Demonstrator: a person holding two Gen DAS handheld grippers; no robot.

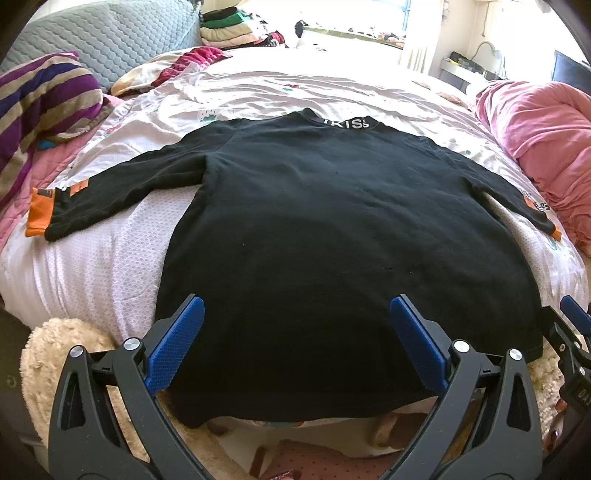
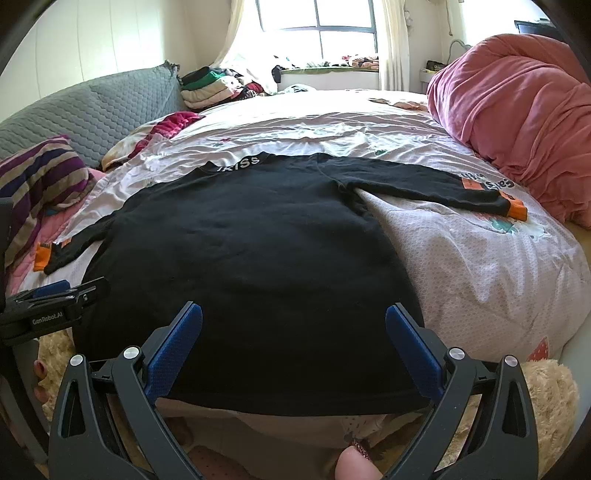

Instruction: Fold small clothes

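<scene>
A: Nearest first. Two tools. Left tool [image 1: 295,321]: blue pads spread wide over the hem of the black shirt [image 1: 332,221], nothing gripped. Right tool [image 2: 293,325]: likewise spread wide over the hem, nothing gripped.

B: Confirmed. In the left wrist view, only a sliver of the right tool at the right edge; in the right wrist view, the left tool seen side-on at the left edge, jaw gap not readable from there.

A: One shirt. Laid flat and spread out on the bed [image 1: 92,266], hem at the near edge and hanging slightly over it, collar at the far end.

B: Two long sleeves, both stretched outward. Two orange cuffs, left cuff [image 1: 38,212] and right cuff [image 2: 515,208]. White lettering on the collar band [image 1: 347,123], first character hard to make out.

A: Below the hem: fluffy beige fabric at both lower corners, identity unclear. Floor mostly hidden by tool frames.

B: Farther out: one striped purple bundle [image 1: 44,99] at left, one pink duvet [image 2: 517,110] bunched at right, one grey quilted headboard [image 2: 92,110].

A: Farthest: one stack of folded clothes [image 2: 210,88], count of items not resolvable. One window [image 2: 317,29], overexposed.
</scene>
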